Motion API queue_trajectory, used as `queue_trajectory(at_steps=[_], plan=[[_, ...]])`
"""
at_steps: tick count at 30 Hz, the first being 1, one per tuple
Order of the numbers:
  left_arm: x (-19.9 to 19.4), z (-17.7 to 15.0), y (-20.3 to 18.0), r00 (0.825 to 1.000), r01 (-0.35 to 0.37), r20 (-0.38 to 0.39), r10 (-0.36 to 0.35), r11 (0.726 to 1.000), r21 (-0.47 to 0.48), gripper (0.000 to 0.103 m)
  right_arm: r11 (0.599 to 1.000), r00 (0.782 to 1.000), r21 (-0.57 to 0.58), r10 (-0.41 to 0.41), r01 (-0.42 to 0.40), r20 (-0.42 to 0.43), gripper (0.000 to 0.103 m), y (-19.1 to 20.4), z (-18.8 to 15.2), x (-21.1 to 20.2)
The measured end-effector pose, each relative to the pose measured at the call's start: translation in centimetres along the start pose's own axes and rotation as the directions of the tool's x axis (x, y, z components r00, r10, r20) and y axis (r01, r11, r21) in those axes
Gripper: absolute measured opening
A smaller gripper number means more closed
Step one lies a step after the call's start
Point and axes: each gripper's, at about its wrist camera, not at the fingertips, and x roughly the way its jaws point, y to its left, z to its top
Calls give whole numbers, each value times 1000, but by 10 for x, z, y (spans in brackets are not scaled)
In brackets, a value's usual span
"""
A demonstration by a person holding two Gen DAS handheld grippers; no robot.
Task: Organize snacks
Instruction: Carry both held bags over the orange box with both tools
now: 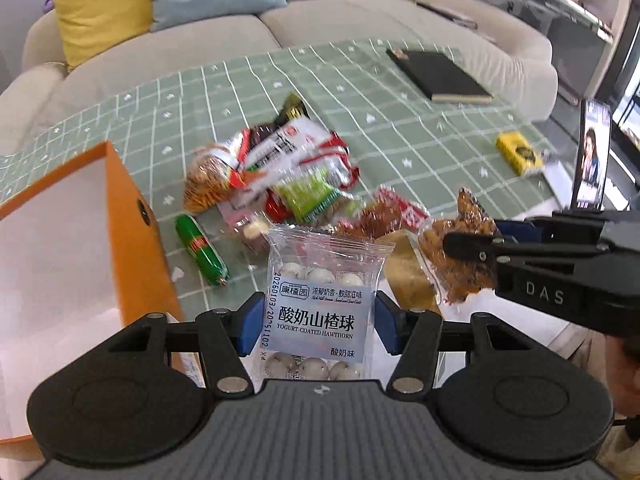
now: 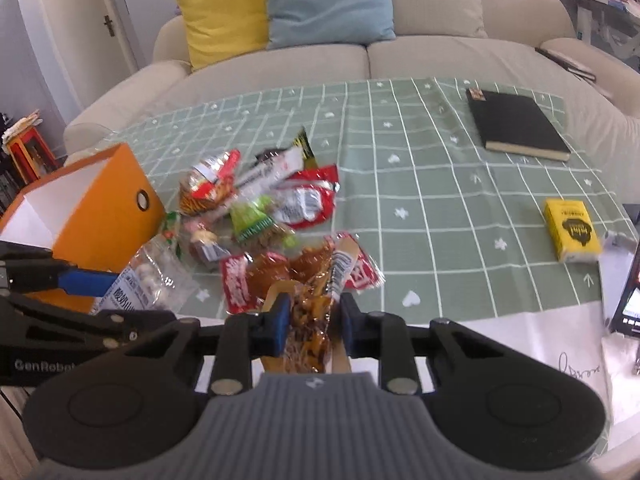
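My left gripper [image 1: 316,322] is shut on a clear pack of yogurt-coated hawthorn balls [image 1: 320,280], held above the table just right of the orange box [image 1: 132,216]. My right gripper [image 2: 312,320] is shut on a clear pack of brown braised snack [image 2: 308,336]; in the left wrist view that pack [image 1: 460,256] hangs from the right gripper [image 1: 468,250]. A pile of snack packs [image 1: 280,176] lies on the green checked tablecloth [image 1: 400,128], with a green sausage [image 1: 202,250] beside the box. In the right wrist view the pile [image 2: 264,200] is ahead and the box [image 2: 104,208] stands at the left.
A black notebook [image 2: 516,124] lies at the far right of the table and a yellow pack [image 2: 572,230] at the right edge. A phone [image 1: 592,160] stands at the right. A sofa with yellow and blue cushions [image 2: 280,12] is behind the table.
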Motion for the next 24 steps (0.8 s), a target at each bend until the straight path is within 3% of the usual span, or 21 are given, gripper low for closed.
queue_trajectory(at_steps=[11, 17, 24], plan=[[-45, 13, 31, 993, -21, 113, 29, 997, -70, 65, 997, 994, -63, 52, -46, 100, 23, 33, 29, -35], [-67, 15, 65, 985, -70, 148, 90, 988, -134, 65, 985, 982, -136, 122, -102, 147, 22, 69, 53, -46], [-83, 12, 111, 975, -131, 149, 162, 971, -202, 65, 955, 961, -216, 236, -203, 144, 21, 124, 74, -42]])
